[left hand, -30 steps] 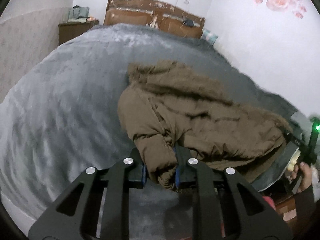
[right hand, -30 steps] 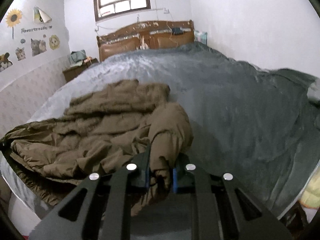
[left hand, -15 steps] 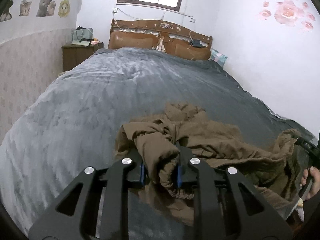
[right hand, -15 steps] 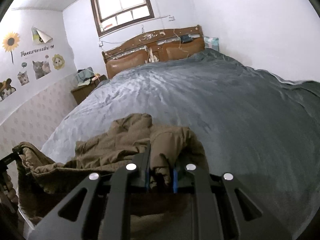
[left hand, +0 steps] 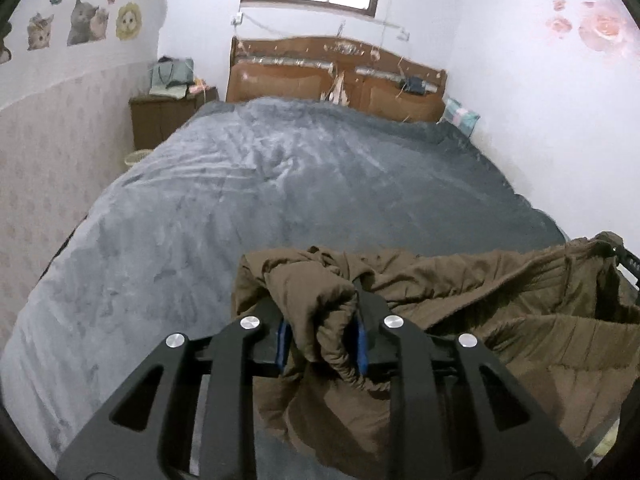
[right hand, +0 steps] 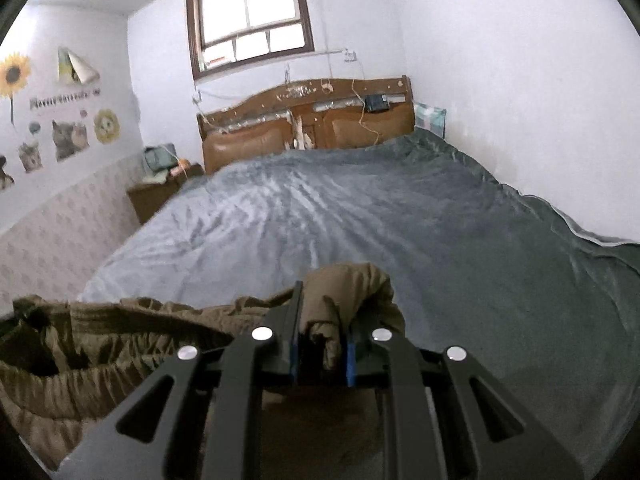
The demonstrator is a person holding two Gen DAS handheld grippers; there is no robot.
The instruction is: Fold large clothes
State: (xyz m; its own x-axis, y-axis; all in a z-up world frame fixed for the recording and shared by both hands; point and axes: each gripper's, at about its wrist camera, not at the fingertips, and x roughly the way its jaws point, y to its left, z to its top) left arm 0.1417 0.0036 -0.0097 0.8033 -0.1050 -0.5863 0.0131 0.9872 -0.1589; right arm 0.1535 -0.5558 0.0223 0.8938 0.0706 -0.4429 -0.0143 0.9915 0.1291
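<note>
The olive-brown quilted padded coat (left hand: 472, 296) hangs in the air at the foot of the bed, stretched as a sagging span between the two grippers, with its lower part dropping out of sight below both cameras. One bunched end of it sits between the blue-padded fingers of the left gripper (left hand: 320, 340), which is clamped on a thick fold of the fabric; the pads press on the cloth on both sides. The right gripper (right hand: 322, 344) likewise grips a wad of the same coat (right hand: 348, 296), its jaws nearly closed around the cloth. In the left wrist view the garment runs off to the right edge of the picture, where its far end is gathered; in the right wrist view it trails off to the left in loose ridges.

Beyond the coat lies the grey plush bedspread (left hand: 280, 184), wide and bare of other clothing, reaching to the brown wooden headboard (left hand: 336, 72). A small wooden nightstand (left hand: 160, 116) stands at the left beside the bed, under cat and sunflower stickers on the wall, and a window sits above the headboard.

As for progress, the task seems to be at an early stage: the coat is lifted and held at two points, yet no neat fold is visible in it. Spreading it flat on the bedspread, bringing the sleeves and sides in, and doubling it over all appear still to be done.
</note>
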